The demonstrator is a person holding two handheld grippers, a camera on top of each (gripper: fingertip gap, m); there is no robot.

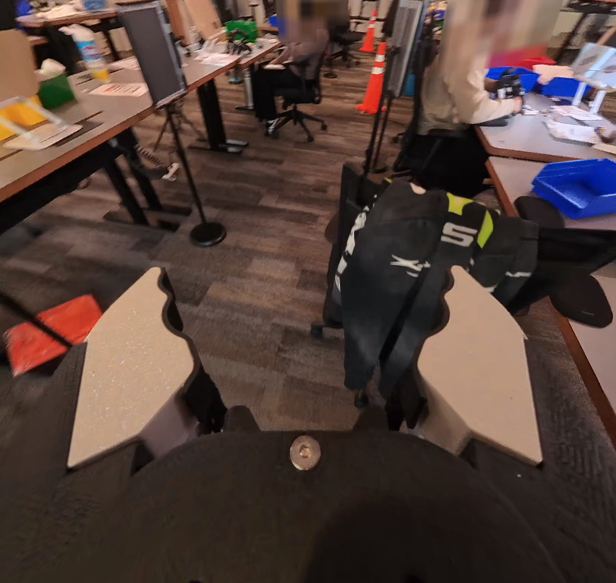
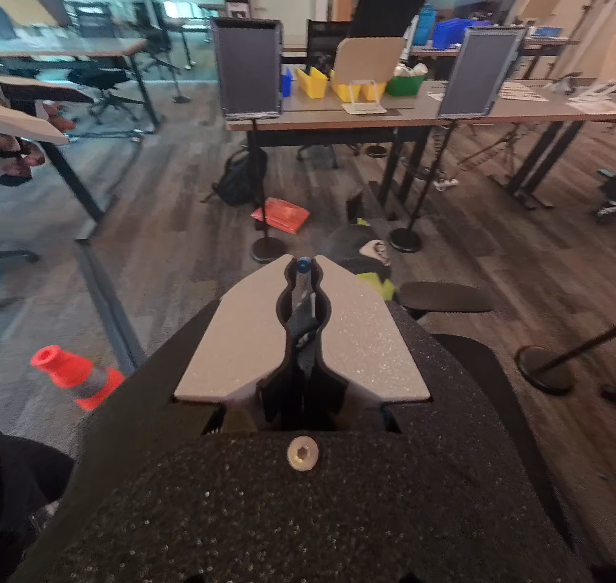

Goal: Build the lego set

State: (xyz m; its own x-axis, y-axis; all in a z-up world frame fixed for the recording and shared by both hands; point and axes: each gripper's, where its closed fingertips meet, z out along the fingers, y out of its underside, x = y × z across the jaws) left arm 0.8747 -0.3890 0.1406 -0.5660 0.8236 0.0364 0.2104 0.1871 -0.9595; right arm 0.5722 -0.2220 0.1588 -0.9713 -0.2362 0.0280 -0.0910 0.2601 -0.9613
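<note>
Right gripper (image 2: 304, 261) was clenched on thin dark lego piece (image 2: 302, 303) with small blue round tip (image 2: 304, 264) poking out at 12 o'clock between fingertips; piece ran back down gap between fingers. Left gripper (image 1: 305, 271) was spread wide, released, holding nothing, pointed at carpet (image 1: 260, 300). Black jacket (image 1: 400, 266) hung over chair at 2 o'clock. Orange cone (image 2: 76, 375) lay at right gripper's 9 o'clock.

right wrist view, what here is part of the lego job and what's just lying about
Job:
- right claw shut on a small blue-tipped piece
- left claw, open and empty

Lying about:
- orange cone
- red packet
- black backpack
- yellow bins
</note>
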